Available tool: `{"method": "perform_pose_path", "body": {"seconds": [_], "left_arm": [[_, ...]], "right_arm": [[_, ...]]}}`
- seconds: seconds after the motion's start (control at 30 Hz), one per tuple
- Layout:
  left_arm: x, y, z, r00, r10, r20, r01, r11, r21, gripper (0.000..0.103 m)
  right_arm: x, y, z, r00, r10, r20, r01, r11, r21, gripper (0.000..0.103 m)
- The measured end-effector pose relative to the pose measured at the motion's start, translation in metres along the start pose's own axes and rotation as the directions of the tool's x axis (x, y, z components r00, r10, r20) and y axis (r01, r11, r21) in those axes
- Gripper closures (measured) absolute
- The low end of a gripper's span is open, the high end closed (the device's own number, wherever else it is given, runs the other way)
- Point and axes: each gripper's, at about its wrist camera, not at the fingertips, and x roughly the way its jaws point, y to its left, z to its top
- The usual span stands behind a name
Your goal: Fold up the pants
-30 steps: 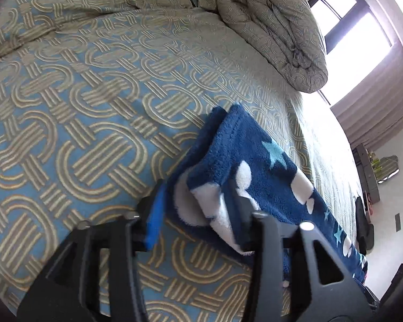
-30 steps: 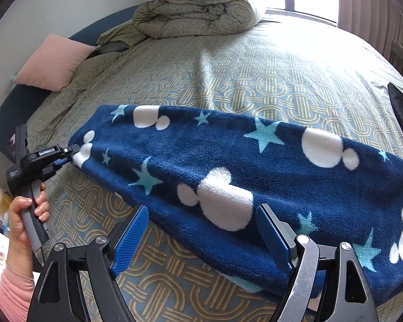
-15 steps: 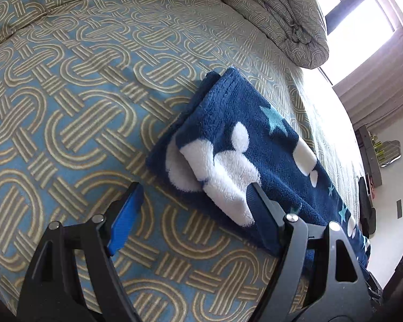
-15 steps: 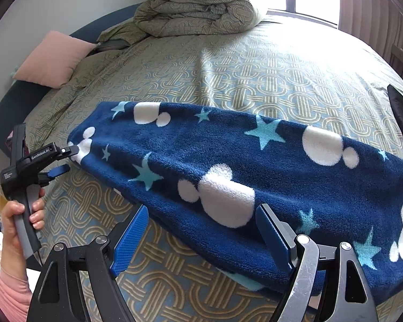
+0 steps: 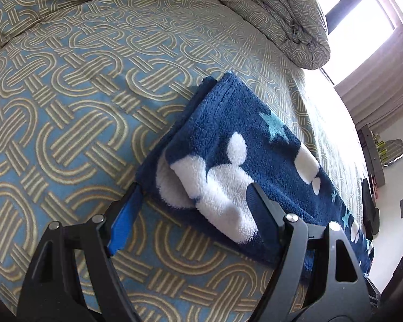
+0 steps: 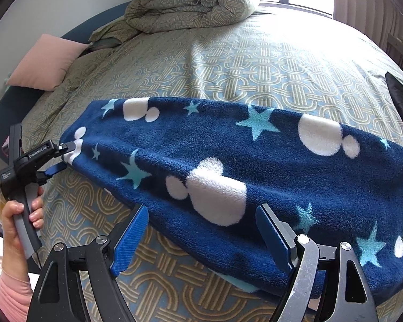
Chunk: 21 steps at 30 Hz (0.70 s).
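Bedroom scene: a bed with a blue-and-tan loop-patterned cover fills both views. Navy fleece pants with white mouse heads and pale stars lie stretched lengthwise across it. At the cuff end, the left gripper has its jaws spread wide around the hem, not pinching it. The right gripper hangs wide open over the pants' near edge, holding nothing. A bunched duvet and pink pillow sit beyond.

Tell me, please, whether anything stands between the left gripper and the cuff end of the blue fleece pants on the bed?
Nothing visible does. The left gripper is open with the pants cuff already between its fingers, lying on the patterned bedspread.
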Motion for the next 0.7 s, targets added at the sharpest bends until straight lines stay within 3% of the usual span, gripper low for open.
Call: {"method": "perform_pose_path", "body": {"seconds": [0.1, 0.13, 0.2, 0.3, 0.53, 0.7], "left_arm": [[0.003, 0.002, 0.004, 1.0, -0.012, -0.002, 0.012, 1.0, -0.006, 0.026], [0.003, 0.003, 0.006, 1.0, -0.014, 0.001, 0.014, 1.0, -0.008, 0.03], [0.004, 0.007, 0.008, 1.0, -0.011, 0.003, 0.011, 1.0, -0.019, 0.048], [0.004, 0.018, 0.012, 0.998, -0.055, -0.001, 0.055, 0.996, -0.069, 0.057], [0.001, 0.031, 0.011, 0.993, -0.115, -0.005, 0.113, 0.984, -0.14, 0.058], [0.001, 0.033, 0.011, 0.99, -0.138, -0.026, 0.133, 0.979, -0.153, 0.045]], "right_arm": [[0.001, 0.0, 0.0, 1.0, 0.001, -0.003, -0.001, 1.0, 0.002, 0.02], [0.0, -0.001, 0.0, 1.0, 0.001, -0.002, -0.001, 1.0, 0.003, 0.02], [0.0, -0.001, 0.0, 1.0, 0.001, 0.001, -0.001, 1.0, 0.005, 0.02], [0.0, -0.004, 0.0, 1.0, 0.001, 0.002, -0.001, 1.0, 0.012, 0.02], [0.004, -0.009, 0.001, 1.0, -0.007, -0.008, 0.007, 1.0, 0.023, 0.02], [0.005, -0.006, 0.002, 1.0, -0.01, -0.01, 0.01, 1.0, 0.01, 0.02]]}}
